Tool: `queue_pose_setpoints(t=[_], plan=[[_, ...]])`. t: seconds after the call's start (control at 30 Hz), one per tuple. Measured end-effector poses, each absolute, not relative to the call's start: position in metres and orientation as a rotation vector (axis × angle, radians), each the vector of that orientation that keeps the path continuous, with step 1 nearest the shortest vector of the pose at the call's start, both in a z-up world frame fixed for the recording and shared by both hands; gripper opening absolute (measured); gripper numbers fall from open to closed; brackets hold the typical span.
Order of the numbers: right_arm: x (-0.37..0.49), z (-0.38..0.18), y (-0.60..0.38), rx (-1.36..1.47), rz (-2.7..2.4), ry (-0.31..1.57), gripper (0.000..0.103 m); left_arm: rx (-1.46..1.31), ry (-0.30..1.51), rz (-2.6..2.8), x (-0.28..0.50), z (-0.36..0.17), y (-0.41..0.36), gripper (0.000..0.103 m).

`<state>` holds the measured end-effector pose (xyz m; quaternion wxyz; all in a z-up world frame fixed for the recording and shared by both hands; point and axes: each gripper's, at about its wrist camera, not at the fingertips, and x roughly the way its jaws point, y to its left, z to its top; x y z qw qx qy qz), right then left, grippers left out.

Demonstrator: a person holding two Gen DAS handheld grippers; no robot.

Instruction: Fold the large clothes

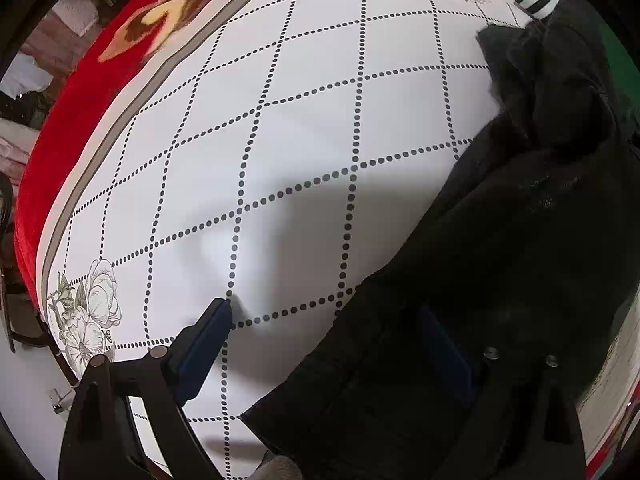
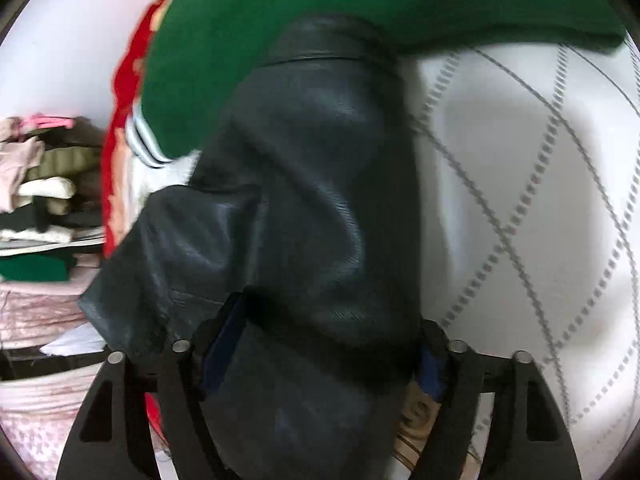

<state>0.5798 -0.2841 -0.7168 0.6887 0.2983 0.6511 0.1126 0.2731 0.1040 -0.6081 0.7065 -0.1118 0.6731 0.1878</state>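
A large black garment (image 1: 500, 264) lies on the right part of a white bedsheet with a dotted diamond pattern (image 1: 304, 92). My left gripper (image 1: 324, 332) is open: its left finger rests on the sheet, its right finger lies over the black cloth's edge. In the right wrist view the same black garment (image 2: 304, 184) hangs bunched between the fingers of my right gripper (image 2: 320, 360), which hold it lifted above the sheet. A green garment with a striped cuff (image 2: 280, 20) lies behind it.
A red patterned blanket (image 1: 80, 92) runs along the bed's far edge. Stacked folded clothes (image 2: 36, 200) sit on shelves at the left of the right wrist view. The green garment's striped cuff (image 1: 538, 0) shows at the top right.
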Motion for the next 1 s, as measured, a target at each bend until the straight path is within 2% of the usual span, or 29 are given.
queue_pose_setpoints(t=[0.03,0.07,0.13,0.17,0.4,0.43,0.47,0.5,0.57,0.63,0.8,0.93,0.97,1.0], plan=[[0.578,-0.715,-0.284,0.659,0.250,1.452,0.043,-0.242,1.496,0.417,0.274,-0.608,0.103,0.095],[0.574,-0.712,-0.288,0.675,0.253,1.435,0.032,-0.233,1.499,0.415,0.274,-0.607,0.103,0.095],[0.561,-0.706,-0.301,0.770,0.247,1.407,0.020,-0.207,1.500,0.412,0.277,-0.605,0.098,0.095],[0.549,-0.702,-0.311,0.839,0.220,1.395,0.018,-0.188,1.497,0.404,0.279,-0.603,0.094,0.095],[0.413,-0.665,-0.389,0.947,-0.068,1.443,0.018,-0.094,1.499,0.341,0.255,-0.568,0.065,0.095],[0.395,-0.663,-0.397,0.917,-0.112,1.480,0.025,-0.067,1.498,0.337,0.250,-0.562,0.056,0.095],[0.378,-0.665,-0.402,0.869,-0.152,1.548,0.039,-0.053,1.493,0.334,0.243,-0.557,0.050,0.095],[0.363,-0.668,-0.409,0.846,-0.189,1.614,0.044,-0.040,1.486,0.332,0.240,-0.551,0.043,0.095],[0.342,-0.669,-0.424,0.837,-0.228,1.691,0.046,-0.026,1.470,0.313,0.241,-0.538,0.022,0.095],[0.331,-0.651,-0.438,0.797,-0.248,1.667,0.046,-0.048,1.441,0.272,0.242,-0.526,0.005,0.095],[0.359,-0.597,-0.419,0.639,-0.044,1.531,0.046,-0.072,1.389,0.205,0.293,-0.531,-0.036,0.095],[0.422,-0.609,-0.354,0.576,0.231,1.517,0.045,-0.067,1.430,0.251,0.332,-0.574,-0.045,0.096],[0.437,-0.616,-0.343,0.549,0.267,1.522,0.040,-0.087,1.453,0.251,0.336,-0.585,-0.042,0.097],[0.454,-0.624,-0.326,0.511,0.278,1.524,0.039,-0.102,1.467,0.256,0.337,-0.593,-0.039,0.100]])
